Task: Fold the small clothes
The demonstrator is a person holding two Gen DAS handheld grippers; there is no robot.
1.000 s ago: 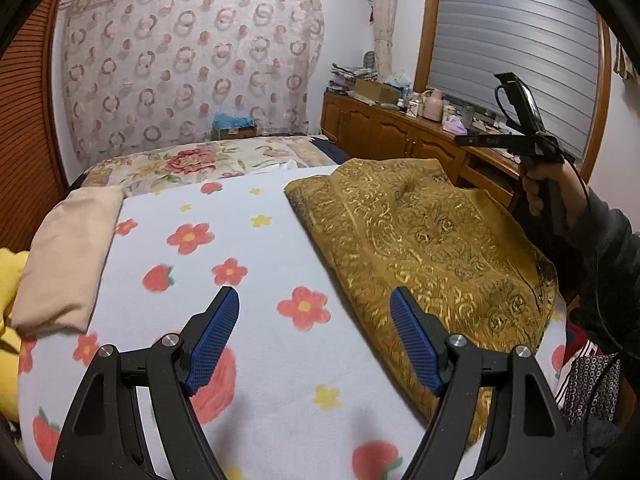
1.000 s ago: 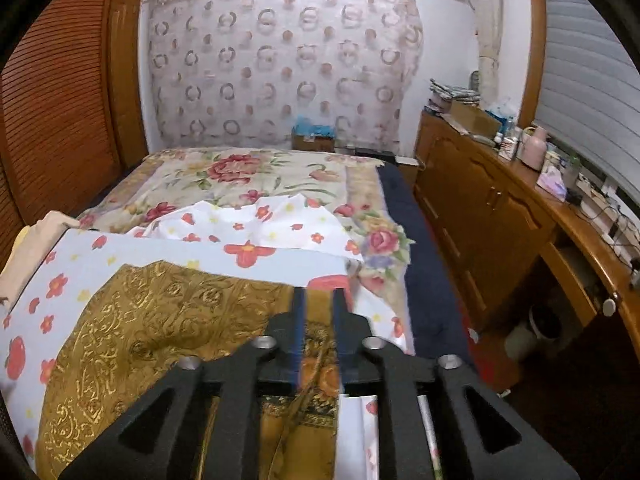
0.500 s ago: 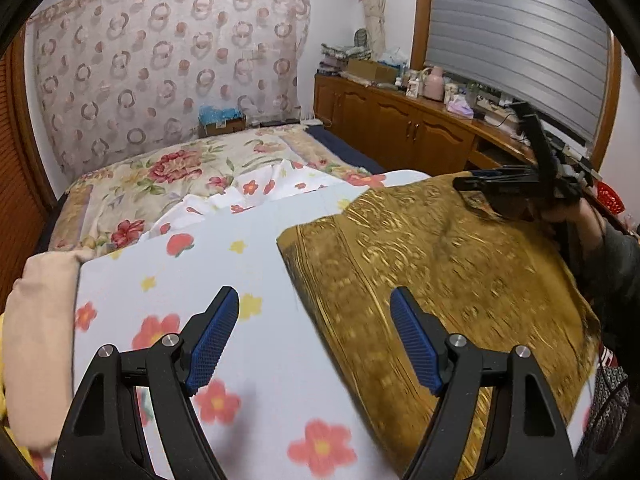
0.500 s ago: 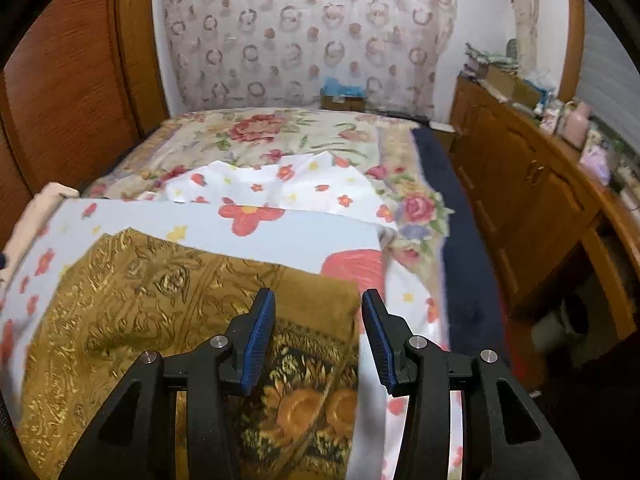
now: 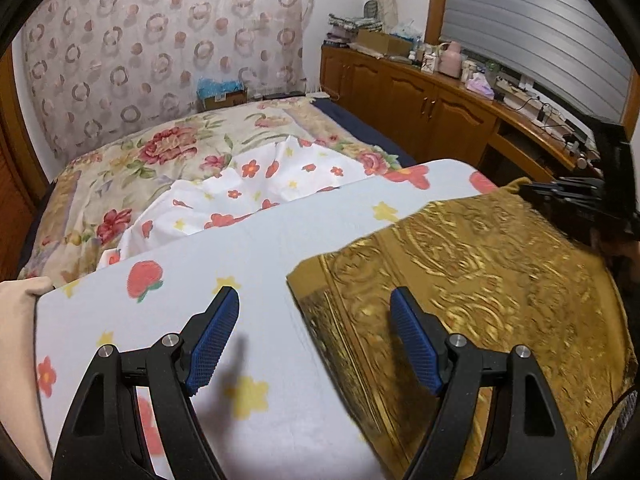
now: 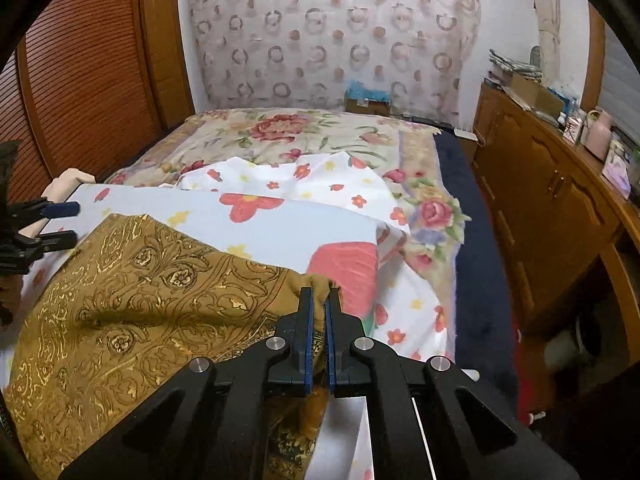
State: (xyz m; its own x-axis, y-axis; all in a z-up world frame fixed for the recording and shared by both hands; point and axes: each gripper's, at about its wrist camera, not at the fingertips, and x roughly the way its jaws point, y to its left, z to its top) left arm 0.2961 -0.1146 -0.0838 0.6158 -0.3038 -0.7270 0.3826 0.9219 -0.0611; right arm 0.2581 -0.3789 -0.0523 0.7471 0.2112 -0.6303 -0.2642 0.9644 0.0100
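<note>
A gold-patterned brown cloth (image 5: 472, 276) lies on the flower-print sheet (image 5: 256, 248); it also shows in the right wrist view (image 6: 132, 292). My left gripper (image 5: 316, 336) is open, its blue pads straddling the cloth's near left corner just above the sheet. My right gripper (image 6: 318, 300) is shut on the cloth's far right corner, with fabric pinched between the pads. The right gripper shows at the cloth's far edge in the left wrist view (image 5: 576, 196). The left gripper shows at the left edge of the right wrist view (image 6: 48, 224).
A beige folded garment (image 5: 18, 344) lies at the sheet's left edge. A floral bedspread (image 5: 160, 152) lies beyond the sheet. A wooden cabinet (image 6: 552, 208) with clutter on top runs along the right. A wooden slatted door (image 6: 88, 80) stands at left.
My right gripper opened half a second ago and has shut again on the cloth's far right corner. My left gripper moved forward to the cloth's near left corner, staying open.
</note>
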